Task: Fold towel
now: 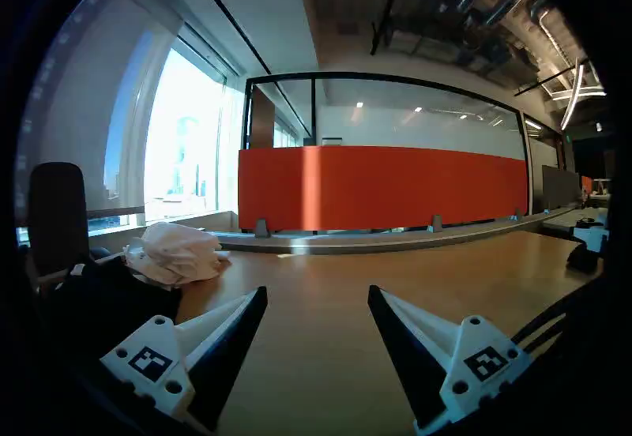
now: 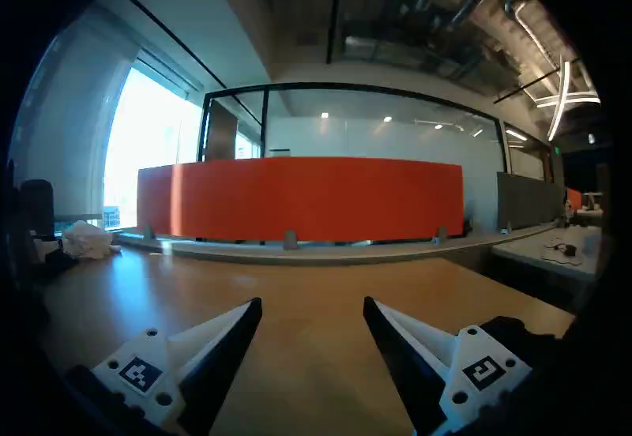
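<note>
Open-plan office, long wooden desk (image 1: 324, 278) directly below and ahead, orange privacy screen (image 1: 379, 187) along its far edge straight ahead, glass-walled room (image 1: 411, 116) behind that, exposed pipes and ducts (image 1: 482, 1) overhead, tall bright window (image 1: 186, 159) to the left, more desks (image 2: 553, 253) off right.

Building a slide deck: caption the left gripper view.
Open left gripper over a wooden desk, crumpled pale towel ahead to its left.

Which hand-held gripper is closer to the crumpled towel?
The left hand-held gripper: the crumpled pale pink towel lies just beyond its finger; from the right hand-held gripper it looks far off.
</note>
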Tool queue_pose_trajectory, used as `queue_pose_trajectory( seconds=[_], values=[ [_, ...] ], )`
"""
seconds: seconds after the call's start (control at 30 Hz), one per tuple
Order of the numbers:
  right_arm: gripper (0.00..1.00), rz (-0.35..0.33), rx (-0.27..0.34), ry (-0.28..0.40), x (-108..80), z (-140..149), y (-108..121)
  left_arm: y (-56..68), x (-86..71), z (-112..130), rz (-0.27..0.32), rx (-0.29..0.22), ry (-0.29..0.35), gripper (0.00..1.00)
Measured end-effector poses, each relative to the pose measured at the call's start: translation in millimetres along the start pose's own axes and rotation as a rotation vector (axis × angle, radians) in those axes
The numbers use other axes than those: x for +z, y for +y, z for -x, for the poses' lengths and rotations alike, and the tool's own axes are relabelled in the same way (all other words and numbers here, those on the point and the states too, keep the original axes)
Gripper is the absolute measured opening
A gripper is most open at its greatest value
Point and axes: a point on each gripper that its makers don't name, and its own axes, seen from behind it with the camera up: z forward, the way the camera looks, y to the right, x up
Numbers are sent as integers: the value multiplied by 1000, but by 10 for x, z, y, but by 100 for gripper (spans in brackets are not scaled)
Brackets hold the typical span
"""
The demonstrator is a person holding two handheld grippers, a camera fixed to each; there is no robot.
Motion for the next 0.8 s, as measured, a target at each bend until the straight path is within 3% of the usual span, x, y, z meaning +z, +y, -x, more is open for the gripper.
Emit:
queue_pose_trajectory(
  seconds=[0.8],
  values=[
    [99,-4,0,0,-3,13,-10,1,0,0,0,0,0,94]
  ],
)
